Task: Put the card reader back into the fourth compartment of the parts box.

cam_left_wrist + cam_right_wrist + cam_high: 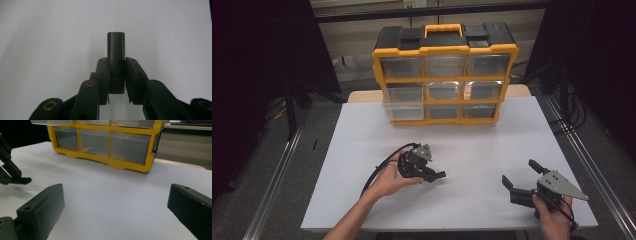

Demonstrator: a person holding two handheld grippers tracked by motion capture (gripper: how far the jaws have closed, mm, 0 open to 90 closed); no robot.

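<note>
My left gripper (434, 175) hovers low over the middle of the white table (362, 135), held in a person's hand, and is shut on a small black cylinder (116, 47). In the left gripper view the jaws clamp the cylinder's lower half and its rounded end sticks out past them. Over the table's near right corner my right gripper (519, 171) is held with its jaws wide open and nothing between them. The right gripper view has the left gripper (11, 173) at its left edge, with the cylinder's tip (25, 180) pointing right.
A yellow and black organizer box (444, 50) with clear drawers stands at the table's far edge. Its middle-left drawer (404, 102) is pulled out a little. The box (130, 166) stands ahead of the right gripper, with bare white table between them.
</note>
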